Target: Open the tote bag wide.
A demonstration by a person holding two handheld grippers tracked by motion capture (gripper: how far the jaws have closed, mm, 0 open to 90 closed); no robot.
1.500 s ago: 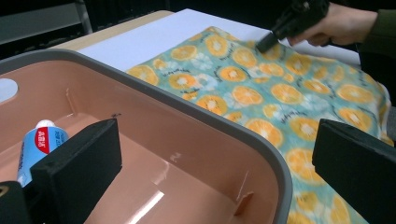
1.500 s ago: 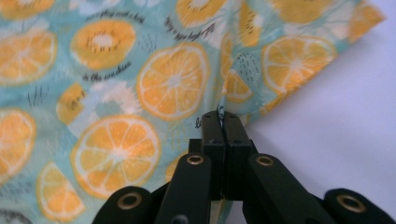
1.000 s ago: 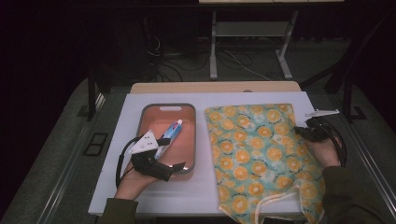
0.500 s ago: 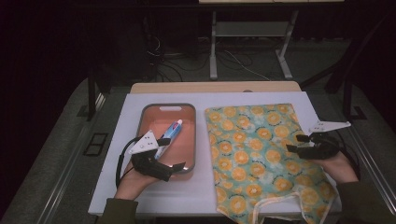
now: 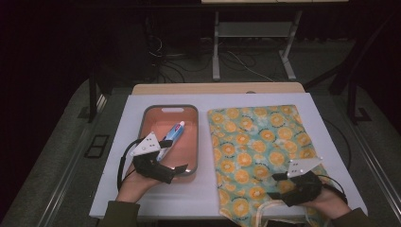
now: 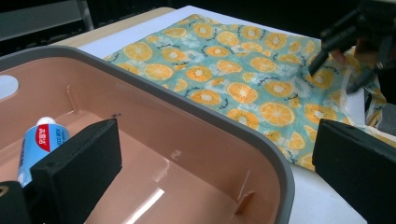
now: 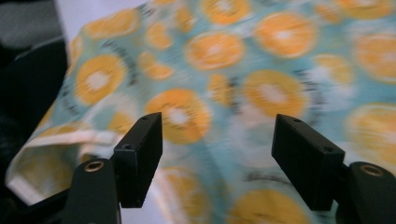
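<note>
**Two tongs open; bag mouth lies at the right tongs, tube beside the left**

1. Left tongs (image 5: pixel 174 155): open and empty. In the left gripper view the jaws stand wide apart across the near corner of the pink tray (image 5: pixel 170 108), one inside the rim and one outside it over the white tabletop (image 5: pixel 203 198). Neither pad presses on anything.

2. Right tongs (image 5: pixel 275 185): open and empty. The jaws have just been opening and stand apart with nothing between them. They hover over the lower end of the orange-print bag (image 5: pixel 255 142), at the lower right of the high view.

3. Bag position: flat on the tabletop, just right of the tray and apart from it. Its long axis runs from the top of the frame to the bottom. The cream hem (image 7: pixel 70 137) and cord loops sit at the bottom end, directly under the right tongs. The right gripper view is blurred, so whether the mouth gapes or lies flat cannot be told.

4. Tube position: the toothpaste tube (image 5: pixel 171 135) lies inside the tray, up and slightly left of the left tongs. Its long axis slants from lower left to upper right, with the white cap at the upper right.

5. Governing relation: the left hand is much the nearer to the tube, and the right hand is at the bag mouth. A grasp on the tube should probably close across its slanted axis, not along it.
</note>
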